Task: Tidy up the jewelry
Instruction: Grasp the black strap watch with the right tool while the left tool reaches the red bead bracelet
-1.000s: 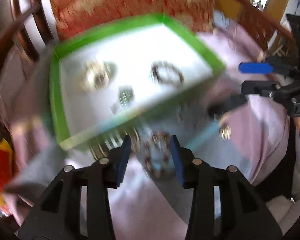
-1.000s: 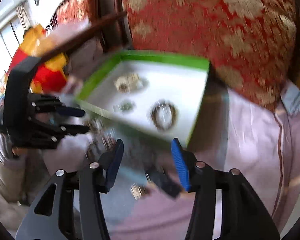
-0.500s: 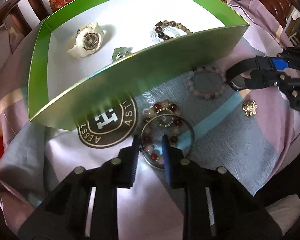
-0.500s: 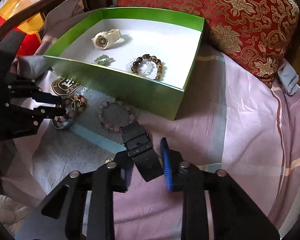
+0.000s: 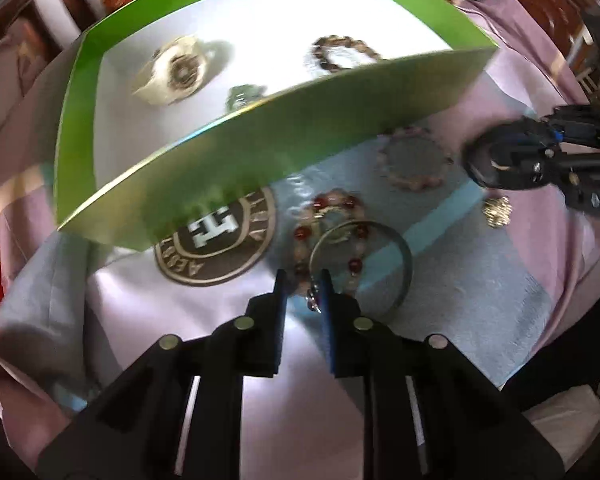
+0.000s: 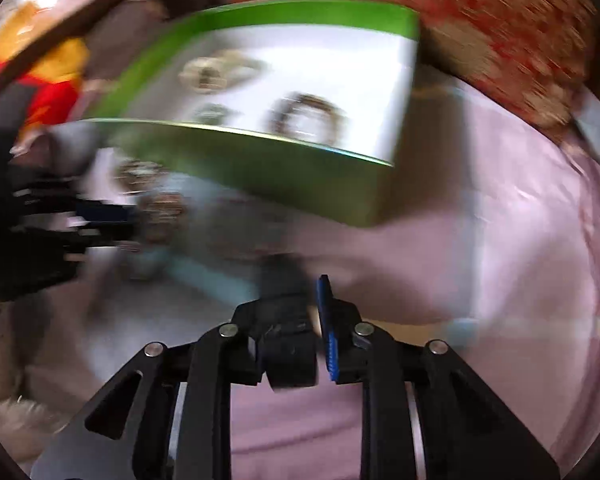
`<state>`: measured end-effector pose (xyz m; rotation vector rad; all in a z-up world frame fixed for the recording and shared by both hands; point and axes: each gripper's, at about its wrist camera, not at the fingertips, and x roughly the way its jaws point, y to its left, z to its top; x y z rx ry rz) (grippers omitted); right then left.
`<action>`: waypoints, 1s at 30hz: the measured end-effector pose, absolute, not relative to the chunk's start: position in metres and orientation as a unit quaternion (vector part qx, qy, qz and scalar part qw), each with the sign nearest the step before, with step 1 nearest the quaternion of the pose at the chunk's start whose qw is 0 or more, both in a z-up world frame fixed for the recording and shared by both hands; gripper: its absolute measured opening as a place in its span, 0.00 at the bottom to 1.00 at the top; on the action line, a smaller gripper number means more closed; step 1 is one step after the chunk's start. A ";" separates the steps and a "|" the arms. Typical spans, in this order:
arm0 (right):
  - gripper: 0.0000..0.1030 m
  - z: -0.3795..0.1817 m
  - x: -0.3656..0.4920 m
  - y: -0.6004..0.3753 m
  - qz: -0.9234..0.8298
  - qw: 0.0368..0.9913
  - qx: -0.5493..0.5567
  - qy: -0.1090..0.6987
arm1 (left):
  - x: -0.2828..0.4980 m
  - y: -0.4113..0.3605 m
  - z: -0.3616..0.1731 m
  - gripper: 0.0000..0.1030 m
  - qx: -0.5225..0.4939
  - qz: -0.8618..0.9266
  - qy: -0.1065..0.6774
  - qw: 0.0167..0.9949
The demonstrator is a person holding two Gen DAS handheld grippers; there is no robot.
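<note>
Sorting roughly half done: white watch (image 5: 172, 72), brown bead bracelet (image 5: 346, 54), small green piece (image 5: 242, 96) already laid in green box (image 5: 260, 136). Silver bangle (image 5: 362, 264) pinched by left gripper (image 5: 303, 294), black watch (image 6: 288, 344) clamped by right gripper (image 6: 296, 336). Pink bracelet (image 5: 416, 158), gold brooch (image 5: 497, 211) left on bedsheet (image 5: 480, 280) beside box's front wall.

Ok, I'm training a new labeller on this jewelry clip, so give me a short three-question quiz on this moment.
1. True or false: the left gripper is closed on the metal bangle.
2. Which item lies inside the green box? A) white watch B) gold flower brooch C) pale bead bracelet
3. Fill in: the right gripper holds a ___ watch strap.

Key: 1 true; 2 A, while the brooch and pale bracelet lie on the cloth outside; 3 black.
</note>
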<state>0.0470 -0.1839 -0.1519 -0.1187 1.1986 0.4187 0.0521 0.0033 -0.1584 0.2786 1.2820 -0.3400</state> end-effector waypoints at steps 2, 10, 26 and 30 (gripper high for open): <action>0.29 -0.148 0.050 -0.191 0.166 0.815 -0.055 0.552 | 0.053 0.011 -0.155 0.18 0.123 -0.153 0.591 0.782; 0.30 -0.117 0.044 -0.210 0.167 0.856 0.010 0.488 | 0.055 0.028 -0.144 0.18 0.103 -0.132 0.583 0.795; 0.49 -0.139 0.012 -0.144 0.341 0.779 -0.025 0.525 | 0.051 0.022 -0.159 0.30 0.125 -0.130 0.604 0.777; 0.53 -0.150 0.001 -0.141 0.340 0.763 -0.067 0.545 | 0.055 0.041 -0.158 0.31 0.110 -0.112 0.612 0.775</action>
